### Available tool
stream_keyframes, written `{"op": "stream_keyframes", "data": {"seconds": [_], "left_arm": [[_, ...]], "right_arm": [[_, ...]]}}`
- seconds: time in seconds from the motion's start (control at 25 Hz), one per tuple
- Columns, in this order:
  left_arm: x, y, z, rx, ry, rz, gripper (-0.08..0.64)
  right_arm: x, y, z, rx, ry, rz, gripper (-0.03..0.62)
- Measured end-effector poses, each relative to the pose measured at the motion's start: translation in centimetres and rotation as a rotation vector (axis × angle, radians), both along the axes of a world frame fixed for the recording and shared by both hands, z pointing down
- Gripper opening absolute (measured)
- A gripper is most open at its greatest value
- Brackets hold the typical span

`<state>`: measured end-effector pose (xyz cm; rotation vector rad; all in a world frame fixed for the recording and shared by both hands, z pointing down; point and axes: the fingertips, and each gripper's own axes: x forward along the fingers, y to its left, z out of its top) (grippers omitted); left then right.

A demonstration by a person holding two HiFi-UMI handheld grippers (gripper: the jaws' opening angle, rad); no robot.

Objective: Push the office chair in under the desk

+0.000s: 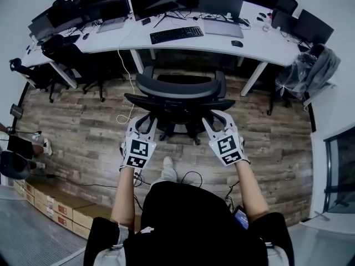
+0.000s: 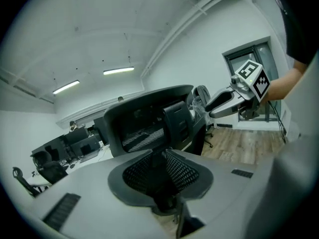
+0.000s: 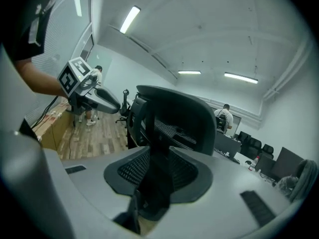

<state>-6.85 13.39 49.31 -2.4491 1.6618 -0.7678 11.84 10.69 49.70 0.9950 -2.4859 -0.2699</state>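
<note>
one uneven shove is the risk here: the black mesh-backed office chair [image 1: 175, 91] would likely swivel or veer on its wheeled base, and an armrest could knock the long white desk [image 1: 222, 42]. the chair stands at twelve o'clock of both grippers, just short of the desk, seat not yet under. the left gripper [image 1: 146, 121] and right gripper [image 1: 215, 118] sit at the backrest's seven and five o'clock corners, jaws slightly parted, released, its rim in the gap.
</note>
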Motion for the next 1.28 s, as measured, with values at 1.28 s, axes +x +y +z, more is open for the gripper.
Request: {"op": "stream_keyframes", "data": {"seconds": [1.28], "left_arm": [[0.6,-10.6,6.1,-0.046,-0.549,0.314,0.313]], "right_arm": [[-4.8,-8.3,6.1,0.123,0.526,-0.148,0.278]]}}
